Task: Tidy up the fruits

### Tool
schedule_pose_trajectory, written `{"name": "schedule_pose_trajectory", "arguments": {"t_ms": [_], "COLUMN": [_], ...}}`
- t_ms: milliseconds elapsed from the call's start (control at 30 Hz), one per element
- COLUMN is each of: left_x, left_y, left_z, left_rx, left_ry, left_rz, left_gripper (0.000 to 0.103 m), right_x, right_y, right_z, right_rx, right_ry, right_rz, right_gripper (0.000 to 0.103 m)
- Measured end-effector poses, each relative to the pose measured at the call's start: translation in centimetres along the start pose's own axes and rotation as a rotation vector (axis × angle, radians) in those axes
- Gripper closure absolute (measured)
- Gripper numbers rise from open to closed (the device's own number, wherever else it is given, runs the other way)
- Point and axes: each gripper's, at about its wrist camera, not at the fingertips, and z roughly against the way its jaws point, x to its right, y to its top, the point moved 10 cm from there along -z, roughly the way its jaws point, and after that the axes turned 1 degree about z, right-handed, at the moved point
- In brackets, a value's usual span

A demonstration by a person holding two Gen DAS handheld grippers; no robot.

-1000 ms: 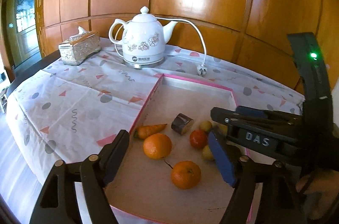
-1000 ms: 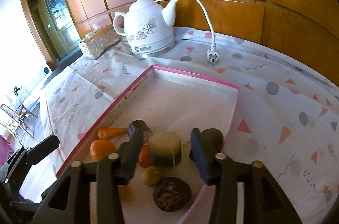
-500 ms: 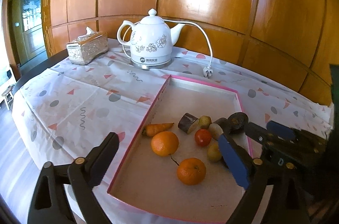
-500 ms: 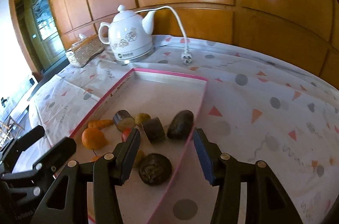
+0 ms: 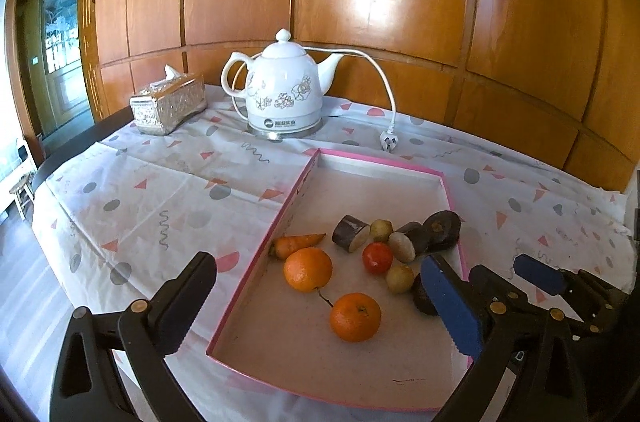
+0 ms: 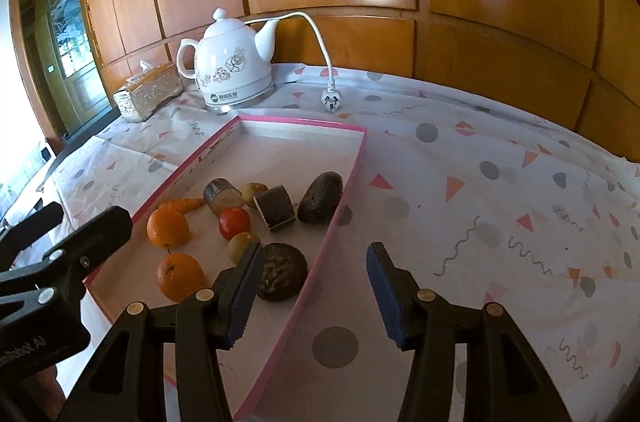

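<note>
Fruit gathered in the near half of the pink-rimmed tray [image 5: 384,164], far half bare; presumably laid out there for sorting. Two oranges [image 5: 308,269] nearest the left rim, a carrot [image 5: 298,244] just beyond them against that rim. Toward the right: a red tomato [image 5: 377,257], two small yellowish fruits [image 5: 399,278], two cut dark-skinned pieces [image 5: 351,233], a dark oval lump [image 6: 320,197] leaning on the right rim, and a dark round one [image 6: 280,272] nearest. Hard to name the dark ones for sure.

Left gripper [image 5: 320,306] spread wide, holding nothing, hovering over the near left corner of the tray. Right gripper [image 6: 312,294] also spread, empty, straddling the near right rim, left pad just beside the dark round fruit. Both held back and high, likely to clear the fruit between picks.

Kettle [image 5: 282,94], its loose plug [image 5: 389,143] and a tissue box [image 5: 168,102] at the far side of the cloth, well apart from the work.

Compared with a second ago: right gripper then closed in around a pale cut piece, now pulled back and off to the right; that piece now lying on its side by the oval lump. Left gripper also drawn back, more of the tray showing.
</note>
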Motion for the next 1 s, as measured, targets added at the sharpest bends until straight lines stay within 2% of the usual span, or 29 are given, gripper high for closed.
{"name": "schedule_pose_trajectory", "arguments": {"t_ms": [367,1000], "left_x": [0.20,-0.14], "left_y": [0.25,-0.07], "left_z": [0.78,0.45], "left_rx": [0.021,0.000], "left_ry": [0.021,0.020], "left_rz": [-0.008,0.021], "left_gripper": [0.000,0.000], "right_x": [0.56,0.13], "right_y": [-0.31,-0.64], "right_z": [0.32,0.16], "right_rx": [0.000,-0.005], "right_ry": [-0.019,-0.016], "right_rz": [-0.006,0.006], "right_gripper": [0.049,0.049]}}
